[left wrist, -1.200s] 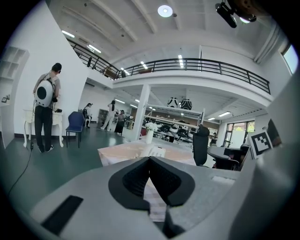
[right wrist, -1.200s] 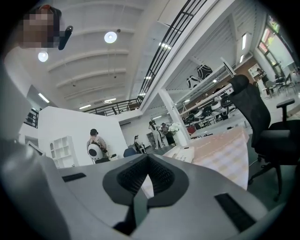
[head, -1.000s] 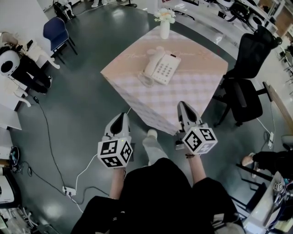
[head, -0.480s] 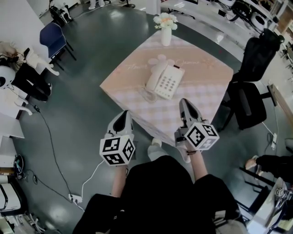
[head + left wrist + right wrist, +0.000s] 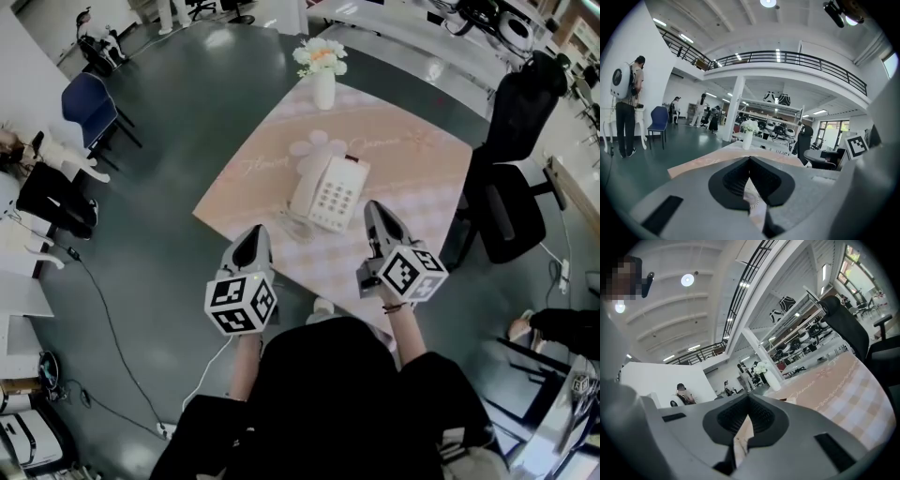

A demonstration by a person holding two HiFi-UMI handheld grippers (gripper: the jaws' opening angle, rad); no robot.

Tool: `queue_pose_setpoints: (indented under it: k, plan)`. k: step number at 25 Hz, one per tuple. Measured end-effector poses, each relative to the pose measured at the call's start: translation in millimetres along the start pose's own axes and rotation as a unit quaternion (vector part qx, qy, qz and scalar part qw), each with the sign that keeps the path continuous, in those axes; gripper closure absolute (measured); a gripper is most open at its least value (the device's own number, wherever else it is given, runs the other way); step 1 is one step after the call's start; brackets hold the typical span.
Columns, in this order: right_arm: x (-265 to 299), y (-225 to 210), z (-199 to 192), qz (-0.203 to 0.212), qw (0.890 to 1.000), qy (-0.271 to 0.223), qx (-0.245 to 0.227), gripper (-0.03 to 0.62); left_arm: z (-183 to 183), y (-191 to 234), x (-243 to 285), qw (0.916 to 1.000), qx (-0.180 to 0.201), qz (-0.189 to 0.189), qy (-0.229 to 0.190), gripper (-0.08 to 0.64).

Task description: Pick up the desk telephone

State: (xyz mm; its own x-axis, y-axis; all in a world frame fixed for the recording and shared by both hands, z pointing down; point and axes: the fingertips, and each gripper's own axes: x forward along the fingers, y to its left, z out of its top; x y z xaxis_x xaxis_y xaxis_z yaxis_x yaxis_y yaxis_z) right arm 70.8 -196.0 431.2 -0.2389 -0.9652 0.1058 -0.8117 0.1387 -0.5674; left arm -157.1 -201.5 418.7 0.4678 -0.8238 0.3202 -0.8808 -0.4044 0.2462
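Observation:
A white desk telephone [image 5: 325,192] with its handset on the cradle and a coiled cord [image 5: 289,223] lies on a pink checked table [image 5: 412,178]. My left gripper [image 5: 254,236] hovers shut over the table's near left edge, just short of the cord. My right gripper [image 5: 375,211] is also shut and sits over the tabletop to the right of the phone. Neither touches the phone. In the left gripper view the jaws [image 5: 750,161] meet at the tip, with the table [image 5: 703,161] behind them. The right gripper view shows its jaws [image 5: 749,400] shut and empty.
A white vase of flowers [image 5: 322,73] stands at the table's far corner. A black office chair [image 5: 511,202] is at the table's right. A blue chair [image 5: 89,103] stands far left. Cables [image 5: 103,309] run across the dark floor. A person with a backpack [image 5: 627,108] stands at the left.
Both grippers have moved forward to the table, from the floor short of it to over its near edge. The phone now lies closer between them. Jaws stayed shut.

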Motion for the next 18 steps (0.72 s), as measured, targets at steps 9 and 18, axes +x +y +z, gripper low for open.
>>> queue_pose_setpoints:
  k: [9, 18]
  plan:
    - [26.8, -32.4, -4.5, -0.022, 0.999, 0.022, 0.014, 0.6, -6.2, -10.9, 58.5, 0.999, 0.009, -0.032, 0.031, 0.56]
    - [52.4, -60.0, -22.1, -0.045, 0.997, 0.058, 0.015, 0.6, -19.7, -15.7, 113.0, 0.993, 0.038, -0.064, 0.091, 0.56]
